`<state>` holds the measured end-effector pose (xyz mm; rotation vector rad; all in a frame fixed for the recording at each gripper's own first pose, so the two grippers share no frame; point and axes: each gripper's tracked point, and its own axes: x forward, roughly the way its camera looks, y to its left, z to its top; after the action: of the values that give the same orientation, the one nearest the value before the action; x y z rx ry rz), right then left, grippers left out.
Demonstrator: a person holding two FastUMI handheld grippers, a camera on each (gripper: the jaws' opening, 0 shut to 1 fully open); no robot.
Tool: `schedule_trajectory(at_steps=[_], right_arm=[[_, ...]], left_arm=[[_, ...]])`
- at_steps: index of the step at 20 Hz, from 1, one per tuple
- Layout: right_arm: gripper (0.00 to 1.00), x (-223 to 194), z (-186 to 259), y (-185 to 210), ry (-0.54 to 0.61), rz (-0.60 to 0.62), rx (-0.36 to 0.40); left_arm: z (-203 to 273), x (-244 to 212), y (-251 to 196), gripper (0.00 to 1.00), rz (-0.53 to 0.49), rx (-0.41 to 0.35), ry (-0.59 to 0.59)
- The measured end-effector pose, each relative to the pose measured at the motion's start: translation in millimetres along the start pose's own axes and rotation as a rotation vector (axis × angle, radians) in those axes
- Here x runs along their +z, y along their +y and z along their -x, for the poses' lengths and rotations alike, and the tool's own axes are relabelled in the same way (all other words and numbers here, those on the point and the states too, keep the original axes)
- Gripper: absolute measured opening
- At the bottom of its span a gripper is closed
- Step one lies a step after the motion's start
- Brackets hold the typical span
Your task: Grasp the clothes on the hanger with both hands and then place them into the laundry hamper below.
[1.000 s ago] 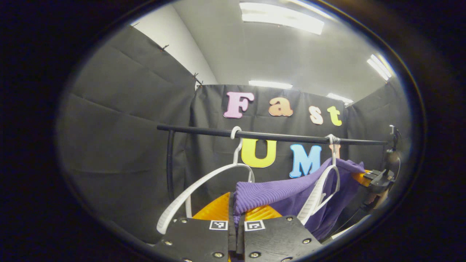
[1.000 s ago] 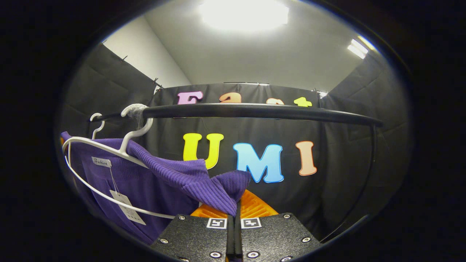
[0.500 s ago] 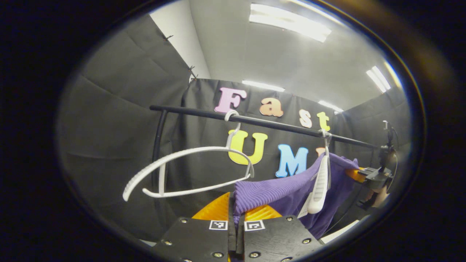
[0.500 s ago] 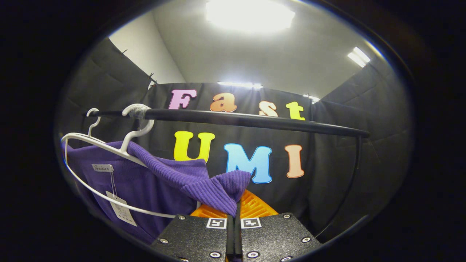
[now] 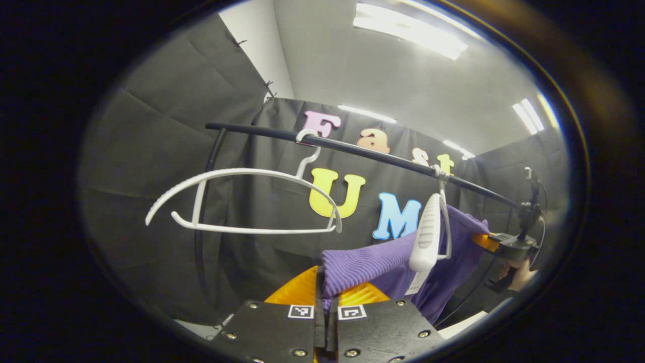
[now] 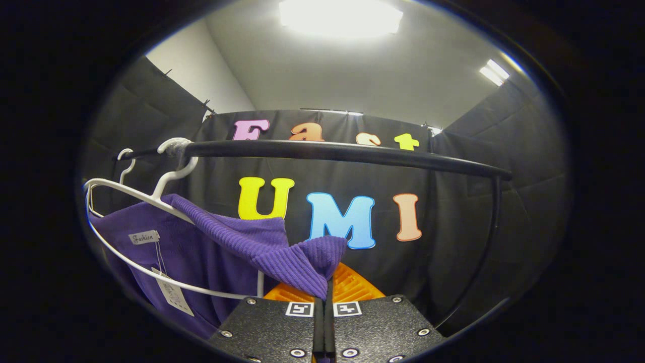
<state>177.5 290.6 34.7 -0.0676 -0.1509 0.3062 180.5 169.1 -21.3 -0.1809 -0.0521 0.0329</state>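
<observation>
Mid-removal: left hand-held gripper and right hand-held gripper each pinch the purple garment, draped on its white hanger. Next, I judge: pull clear, lower toward hamper.

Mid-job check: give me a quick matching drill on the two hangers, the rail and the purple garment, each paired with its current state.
Things:
1. empty white hanger
2. second white hanger
3. purple garment
4. black rail

States:
A. pinched at both ends by the left gripper and the right gripper
B. carries both hanger hooks
C. hangs bare, nothing on it
D. partly inside the garment, a paper tag dangling below it

Pairs: 1-C, 2-D, 3-A, 4-B
</observation>
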Motion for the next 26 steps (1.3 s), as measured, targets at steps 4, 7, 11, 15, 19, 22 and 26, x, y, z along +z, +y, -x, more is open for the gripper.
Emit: schedule_trajectory(at_steps=[4, 7, 11, 15, 19, 22, 26], right_arm=[[0.0, -12, -7, -17, 0.018, -0.008, 0.0], [0.0, -15, -4, -21, 0.012, -0.001, 0.013], [0.0, -22, -4, -30, 0.005, 0.005, 0.036], [0.0, -26, -13, -45, -0.002, 0.017, 0.048], [0.0, -34, -21, -73, 0.006, 0.005, 0.036], [0.0, -45, -24, -92, 0.023, -0.007, 0.016], [0.0, -80, -20, -114, 0.086, -0.044, 0.009]], left_arm=[[-2, -10, -23, 0.02, -0.016, 0.005, 0.013], [-4, -14, -38, 0.02, -0.022, 0.02, 0.019], [-19, -15, -55, 0.07, -0.028, 0.067, 0.009], [-29, -11, -70, 0.02, -0.012, 0.097, -0.022], [-39, -18, -90, 0.02, -0.016, 0.109, -0.027], [-50, -25, -114, 0.02, -0.018, 0.11, -0.023], [-61, -39, -140, 0.02, -0.024, 0.119, -0.003]])
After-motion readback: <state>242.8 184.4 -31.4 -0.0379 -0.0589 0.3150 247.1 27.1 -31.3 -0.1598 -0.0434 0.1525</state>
